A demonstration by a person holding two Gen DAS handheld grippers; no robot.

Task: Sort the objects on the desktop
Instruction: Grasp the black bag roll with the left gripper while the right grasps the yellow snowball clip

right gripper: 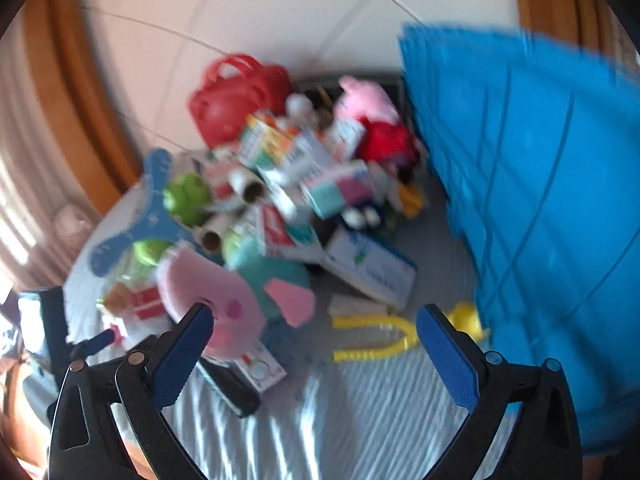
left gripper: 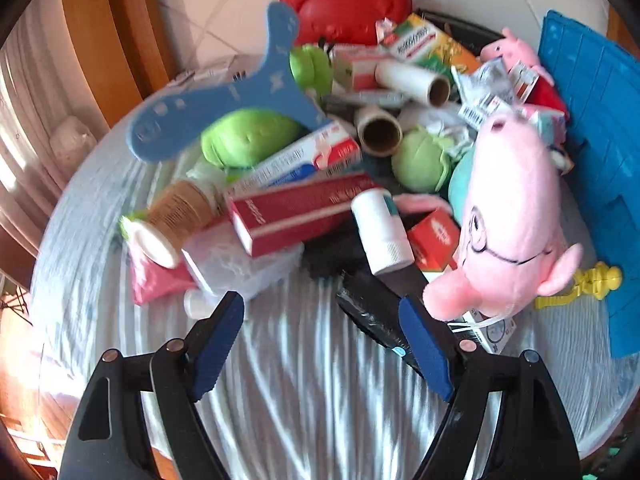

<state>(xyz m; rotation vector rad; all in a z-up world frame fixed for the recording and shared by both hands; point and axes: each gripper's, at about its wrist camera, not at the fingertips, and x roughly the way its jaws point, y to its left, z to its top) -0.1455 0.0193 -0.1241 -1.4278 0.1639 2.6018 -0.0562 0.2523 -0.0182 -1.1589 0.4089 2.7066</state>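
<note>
1. Left gripper (left gripper: 322, 320) hung over bare striped grey-white cloth (left gripper: 300, 380) on the round worktop, fingers (left gripper: 218, 344) spread wide, nothing between them. Right gripper (right gripper: 310, 334) likewise: wide open, empty, near edge of the pile. Both views were blurred, so depth to the pile was hard to judge; overshooting into the heap was the main risk.
2. Just ahead of the left fingers lay a flat black wrapped bar (left gripper: 380, 316), partly under the big pink plush pig with drawn glasses (left gripper: 504, 216). Pulling the bar would likely have rolled the pig toward the worktop's edge.
3. Between the right fingers' line of sight sat yellow plastic tongs (right gripper: 376, 338), thin and flat on the cloth. A shallow pinch could have slipped off or snagged the cloth.
4. Mid-pile: long red carton (left gripper: 296, 212) leaned on a crumpled clear plastic bag (left gripper: 240, 264), with a white cylindrical bottle (left gripper: 382, 232) and a brown-labelled jar with white lid (left gripper: 176, 220) lying loose on their sides. Any nudge could have sent the round ones rolling.
5. Blue foam plane cut-out (left gripper: 216, 96) perched atop green plush balls (left gripper: 248, 136); unstable, would have toppled if the layer below moved.
6. Blue ribbed plastic bin (right gripper: 520, 200) stood close on the right; a right-hand swing could have clipped its wall.
7. Farthest, red plastic carry case (left gripper: 344, 4) sat at the rear rim; pushing the heap back could have shoved it off.
</note>
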